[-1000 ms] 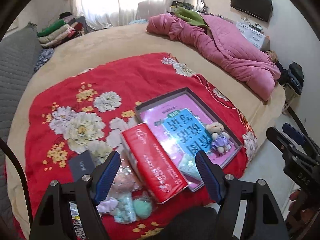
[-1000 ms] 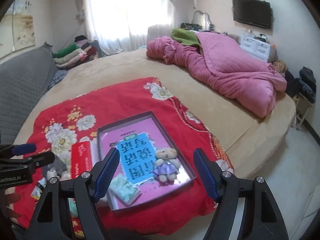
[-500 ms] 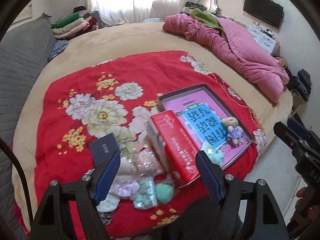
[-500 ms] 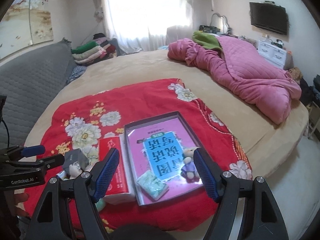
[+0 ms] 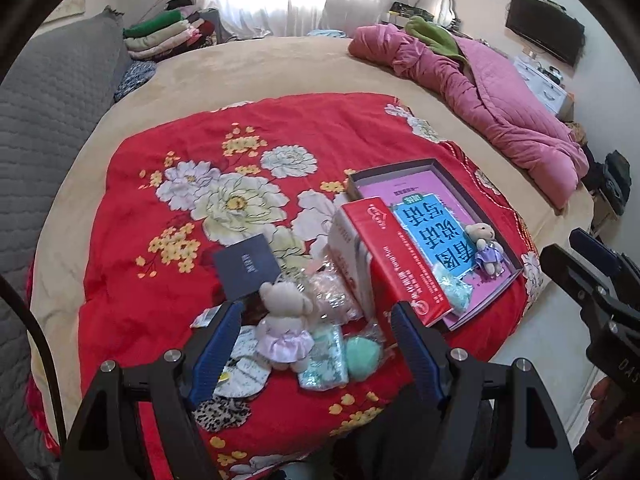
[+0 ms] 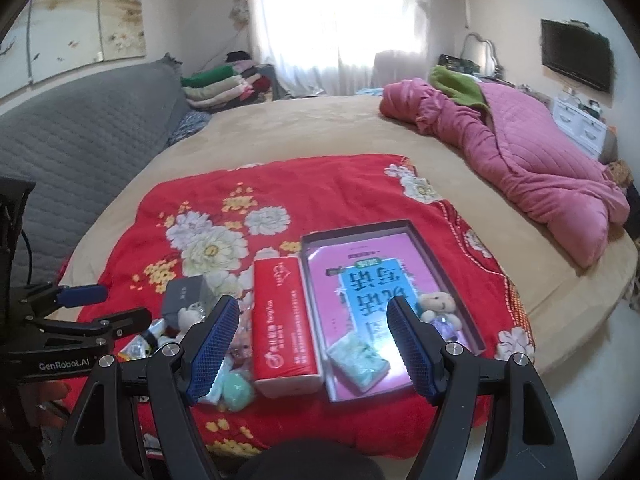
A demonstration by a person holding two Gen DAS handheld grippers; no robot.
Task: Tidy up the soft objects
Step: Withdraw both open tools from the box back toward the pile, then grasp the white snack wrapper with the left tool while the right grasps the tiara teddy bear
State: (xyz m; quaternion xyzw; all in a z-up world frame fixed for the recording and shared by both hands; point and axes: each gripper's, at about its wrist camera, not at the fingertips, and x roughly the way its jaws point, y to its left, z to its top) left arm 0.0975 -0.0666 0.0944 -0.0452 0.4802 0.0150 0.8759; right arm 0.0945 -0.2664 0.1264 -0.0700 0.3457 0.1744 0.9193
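Two views. Left wrist: your left gripper (image 5: 320, 344) hangs spread and empty over the plush bear (image 5: 285, 320); it's light and squashy, so pinch its torso. Right wrist: right gripper (image 6: 312, 344) spread, empty, above the tray (image 6: 440, 256).

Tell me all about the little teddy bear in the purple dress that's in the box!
The teddy bear in the purple dress is a small cream plush toy with round ears, a dark nose and a shiny lilac dress. It lies on its back in the shallow box, at its right edge, resting on the pink and blue book. A mint tissue pack lies apart from it. No claw touches it.
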